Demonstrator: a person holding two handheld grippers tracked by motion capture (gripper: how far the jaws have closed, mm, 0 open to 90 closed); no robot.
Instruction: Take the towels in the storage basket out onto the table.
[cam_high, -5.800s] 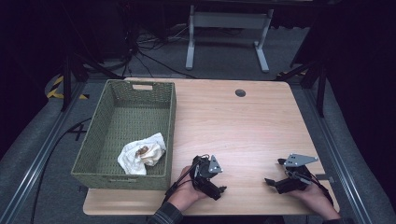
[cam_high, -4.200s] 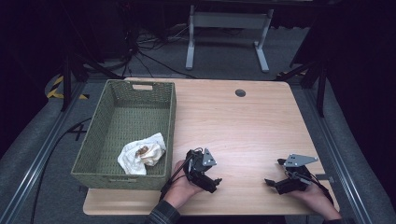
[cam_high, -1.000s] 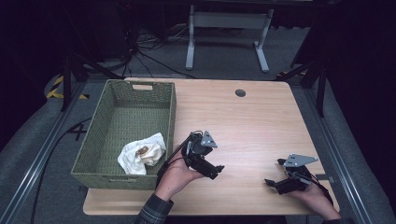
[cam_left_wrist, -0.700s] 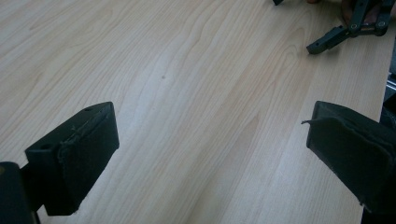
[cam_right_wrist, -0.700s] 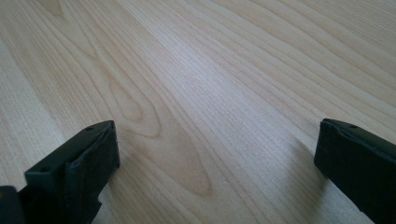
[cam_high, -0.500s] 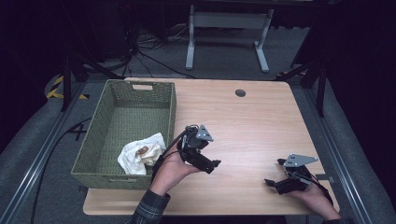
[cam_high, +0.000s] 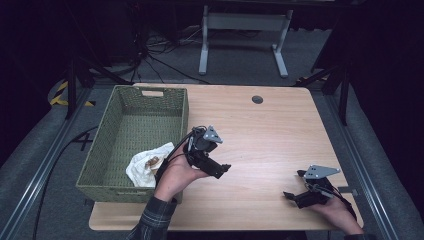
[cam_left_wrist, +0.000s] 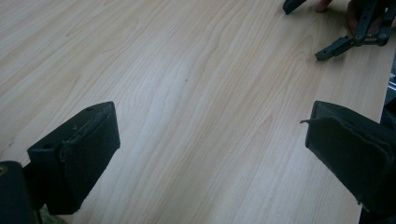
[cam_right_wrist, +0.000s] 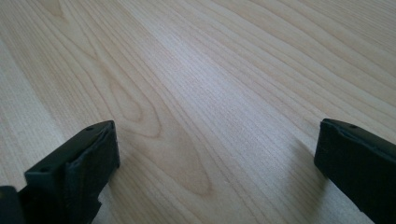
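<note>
Tongs: left tongs (cam_high: 220, 167) spread wide, empty — right tongs (cam_high: 296, 187) spread, empty, over table (cam_high: 265, 135).

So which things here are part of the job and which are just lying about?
In the job:
- left gripper, open, lifted beside the basket
- basket
- white cloth in the basket

Lying about:
- right gripper, open, resting on the table
- cable hole
- stand behind the table

A pale wooden table (cam_high: 280, 130) with smooth, matt grain holds a rough woven green basket (cam_high: 125, 125), where a crumpled white cloth (cam_high: 145, 167) lies; matt black pads (cam_left_wrist: 88, 154) line one gripper's jaws.
</note>
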